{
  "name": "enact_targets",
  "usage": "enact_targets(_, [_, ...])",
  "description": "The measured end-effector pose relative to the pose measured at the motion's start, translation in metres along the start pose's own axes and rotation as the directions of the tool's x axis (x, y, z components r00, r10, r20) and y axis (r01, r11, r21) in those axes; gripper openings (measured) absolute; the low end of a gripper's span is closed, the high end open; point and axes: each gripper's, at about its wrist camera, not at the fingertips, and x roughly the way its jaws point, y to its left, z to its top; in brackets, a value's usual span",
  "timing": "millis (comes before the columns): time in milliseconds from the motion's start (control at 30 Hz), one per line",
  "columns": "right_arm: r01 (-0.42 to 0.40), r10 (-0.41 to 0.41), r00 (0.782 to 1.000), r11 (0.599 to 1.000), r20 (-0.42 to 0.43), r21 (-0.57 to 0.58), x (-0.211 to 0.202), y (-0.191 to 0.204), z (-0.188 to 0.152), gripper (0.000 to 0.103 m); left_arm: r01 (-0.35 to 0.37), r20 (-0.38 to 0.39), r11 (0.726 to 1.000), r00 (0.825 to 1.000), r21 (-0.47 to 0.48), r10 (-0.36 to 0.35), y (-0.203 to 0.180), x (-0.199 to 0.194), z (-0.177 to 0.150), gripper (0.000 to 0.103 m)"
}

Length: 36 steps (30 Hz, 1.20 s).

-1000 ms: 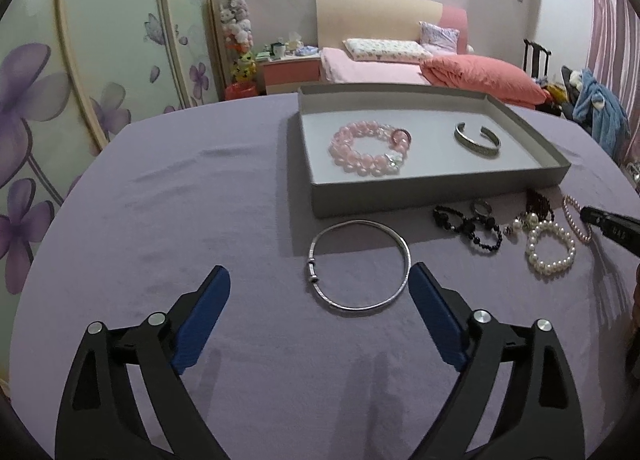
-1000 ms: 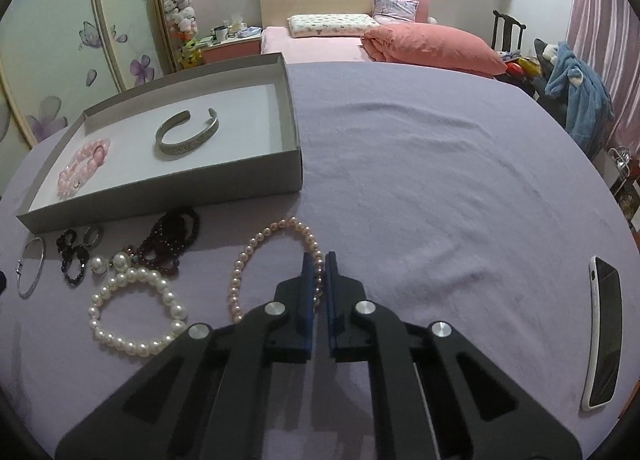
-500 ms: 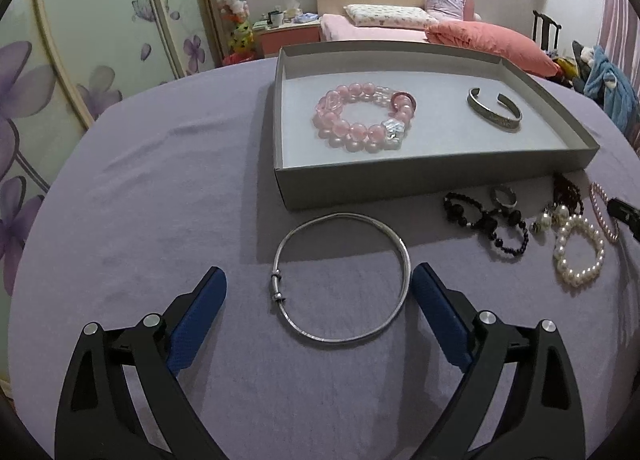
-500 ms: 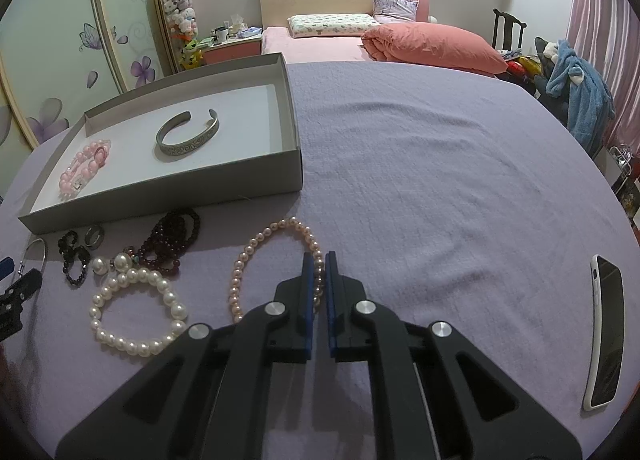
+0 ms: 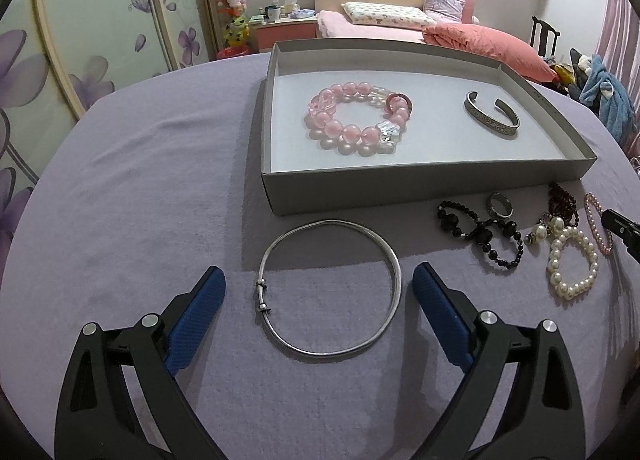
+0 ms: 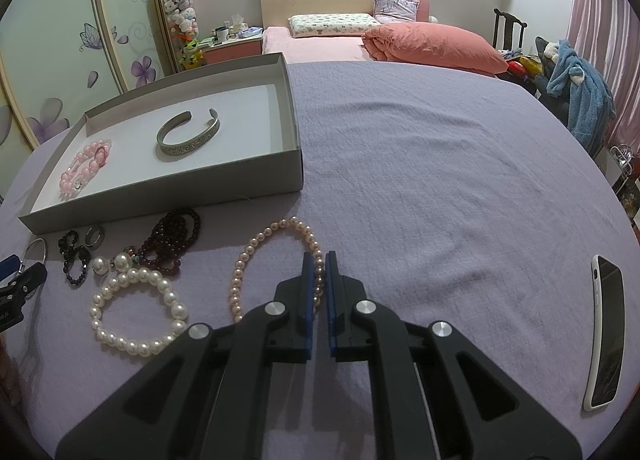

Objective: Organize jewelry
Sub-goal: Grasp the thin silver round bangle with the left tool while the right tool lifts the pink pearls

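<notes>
My left gripper (image 5: 319, 284) is open, its blue pads on either side of a thin silver bangle (image 5: 330, 287) lying on the purple cloth. Behind it stands a grey tray (image 5: 400, 188) holding a pink bead bracelet (image 5: 360, 122) and a silver cuff (image 5: 492, 120). To the right lie a black bead bracelet (image 5: 480, 234), a grey ring (image 5: 500, 206), a white pearl bracelet (image 5: 572, 264) and dark red beads (image 5: 564, 198). My right gripper (image 6: 319, 260) is shut, its tips over the edge of a pink pearl strand (image 6: 276, 260); the jaws hide whether they hold it.
A white phone (image 6: 606, 328) lies on the cloth at the far right. The purple cloth (image 6: 440, 180) covers a round table. A bed (image 6: 360, 40) and a nightstand (image 6: 232, 48) stand behind, with a chair holding blue clothes (image 6: 576, 88) at the right.
My left gripper has moved forward and down toward the silver bangle, which now lies between its open pads. My right gripper has not moved.
</notes>
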Motion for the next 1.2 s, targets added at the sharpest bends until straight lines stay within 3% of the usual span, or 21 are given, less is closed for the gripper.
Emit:
enact_targets(133, [-0.001,0.001,1.0,1.0,0.0,0.001,0.0,0.0,0.0,0.007,0.011,0.008,1.0,1.0,0.012,-0.011,-0.003,-0.001,0.001,0.087])
enact_targets(200, [-0.003,0.003,1.0,1.0,0.0,0.002,0.0,0.001,0.0,0.007,0.018,0.02,1.0,1.0,0.025,-0.018,-0.005,-0.004,0.001,0.073])
enact_targets(233, [-0.007,0.007,1.0,1.0,0.0,0.005,0.0,0.0,0.0,0.007,0.018,0.023,0.999,1.0,0.027,-0.019,-0.006,-0.005,0.001,0.072])
enact_targets(500, [-0.068,0.068,0.998,0.997,0.007,0.034,-0.002,-0.005,-0.001,0.006,0.012,0.023,1.0,1.0,0.017,-0.013,-0.004,-0.008,-0.004,0.071])
enact_targets(733, [-0.147,0.141,0.985,0.988,0.101,0.052,-0.03,-0.002,0.0,0.006,0.017,0.046,1.0,0.999,-0.014,-0.017,0.007,-0.02,-0.014,0.071])
enact_targets(967, [-0.211,0.201,0.962,0.977,0.184,0.036,-0.062,0.01,0.001,0.006,0.019,0.14,1.0,0.99,-0.019,-0.016,0.006,-0.044,-0.017,0.071])
enact_targets(1200, [-0.253,0.243,0.944,0.967,0.221,0.014,-0.082,0.024,0.0,0.006,-0.005,0.252,1.0,0.968,-0.004,0.006,-0.002,-0.068,-0.016,0.071])
